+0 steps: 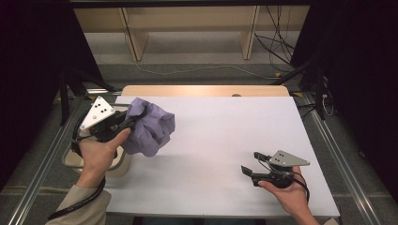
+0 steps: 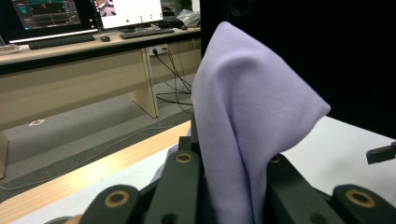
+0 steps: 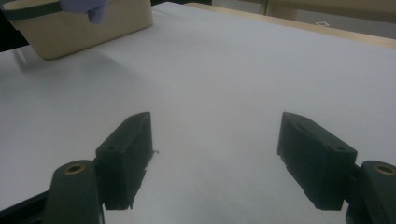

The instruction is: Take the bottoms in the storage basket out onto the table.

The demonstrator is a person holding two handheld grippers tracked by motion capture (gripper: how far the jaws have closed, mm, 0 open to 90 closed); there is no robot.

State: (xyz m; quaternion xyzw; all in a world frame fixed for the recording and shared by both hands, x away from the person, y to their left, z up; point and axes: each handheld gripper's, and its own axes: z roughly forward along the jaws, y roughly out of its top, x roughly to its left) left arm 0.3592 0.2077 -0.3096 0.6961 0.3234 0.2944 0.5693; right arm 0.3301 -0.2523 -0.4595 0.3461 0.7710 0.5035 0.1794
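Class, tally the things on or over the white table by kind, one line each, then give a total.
Hand-held grippers: 2 (left hand-held gripper, right hand-held gripper)
Purple cloth: 1
Beige bin: 1
Total: 4

Left hand (image 1: 96, 154) at mid-left of the high view, raised, its black two-jaw left gripper (image 1: 127, 123) clamped tight. Right hand (image 1: 291, 192) at lower right, black right gripper (image 1: 253, 163) jaws spread wide.
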